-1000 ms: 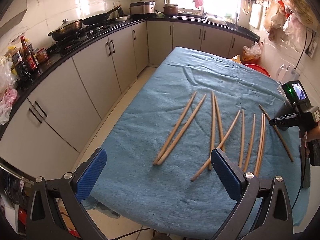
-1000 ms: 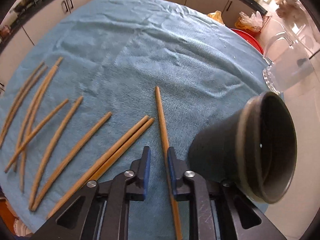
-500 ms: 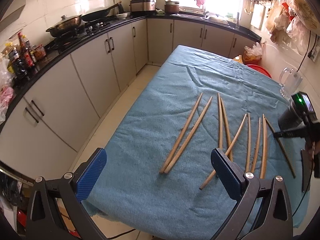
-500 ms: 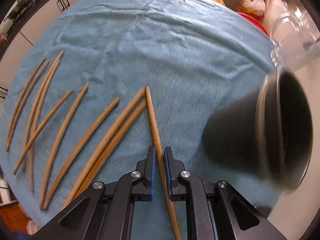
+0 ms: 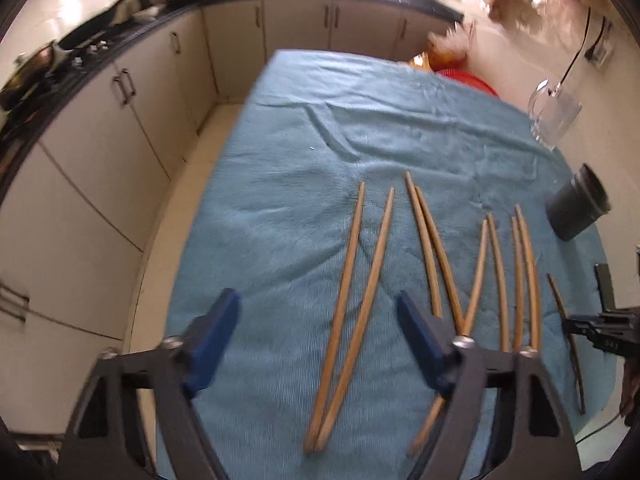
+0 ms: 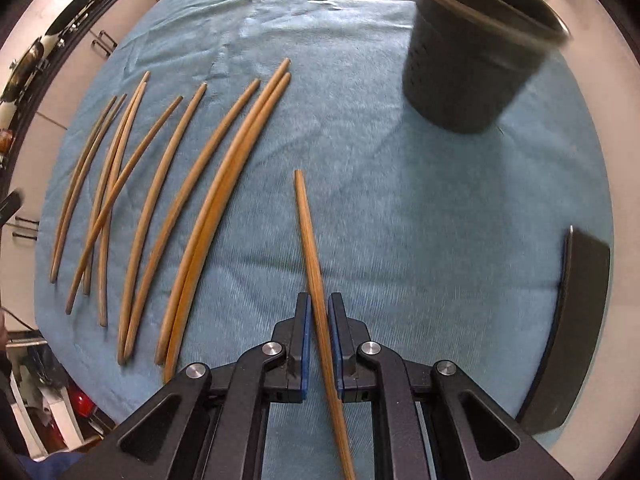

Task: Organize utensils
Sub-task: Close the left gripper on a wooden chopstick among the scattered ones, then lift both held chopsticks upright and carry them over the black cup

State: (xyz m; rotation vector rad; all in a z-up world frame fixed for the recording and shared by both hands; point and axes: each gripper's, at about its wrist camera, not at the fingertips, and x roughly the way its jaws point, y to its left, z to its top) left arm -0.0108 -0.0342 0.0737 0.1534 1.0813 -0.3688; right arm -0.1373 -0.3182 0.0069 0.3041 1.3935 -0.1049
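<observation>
Right wrist: right gripper clamps chopstick; left wrist: mug.

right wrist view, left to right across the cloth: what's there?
Loose chopsticks fanned out at left → single chopstick clamped in the right gripper → dark cup, upper right → flat dark object at the cloth's right edge.

chopsticks: wooden; scattered flat | holder: dark; upright
</observation>
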